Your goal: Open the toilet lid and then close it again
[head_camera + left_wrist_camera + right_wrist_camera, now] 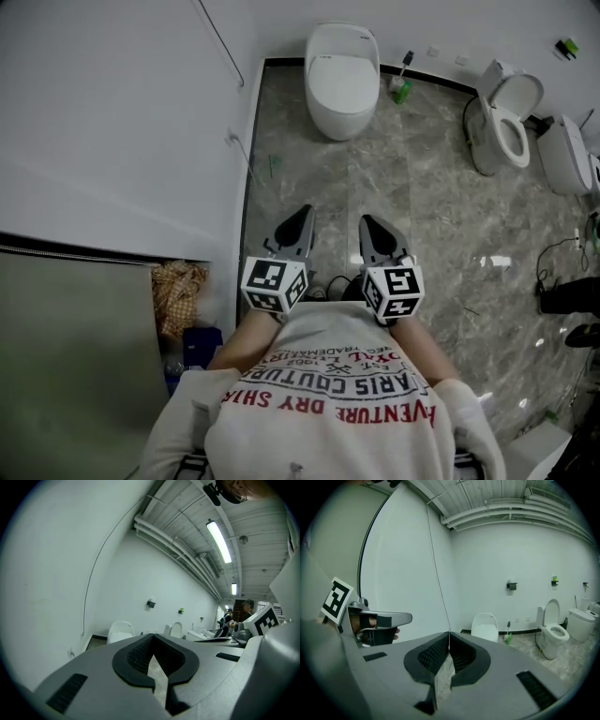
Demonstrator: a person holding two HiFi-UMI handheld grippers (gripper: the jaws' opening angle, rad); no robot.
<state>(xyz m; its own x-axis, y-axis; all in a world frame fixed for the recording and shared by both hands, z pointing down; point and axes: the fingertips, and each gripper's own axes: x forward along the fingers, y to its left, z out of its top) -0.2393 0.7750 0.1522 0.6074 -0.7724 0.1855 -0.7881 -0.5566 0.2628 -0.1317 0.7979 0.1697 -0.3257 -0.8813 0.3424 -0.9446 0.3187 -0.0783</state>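
Two tools, both idle; we see no part of the task started.

Head view: left tool point(302, 217) and right tool point(372, 225) sit side by side close to the chest, pointing up the marble floor point(441, 216) at the toilet point(343, 80) by the far wall, well apart from both. Its lid point(342, 64) is down. A second toilet point(506, 127) off to the right has its lid up. We take the closed one straight ahead as the target.

Left gripper view: jaws closed tip to tip, nothing between them. The toilet is small beyond the tips, lid probably down, hard to tell from here.

Right gripper view: jaws also together and empty, with the closed toilet ahead past the tips.

Step in hand, as we read it: the approach, before the lid-open. The next move calls for walking in, then getting a tool under the lid's front edge to lift.
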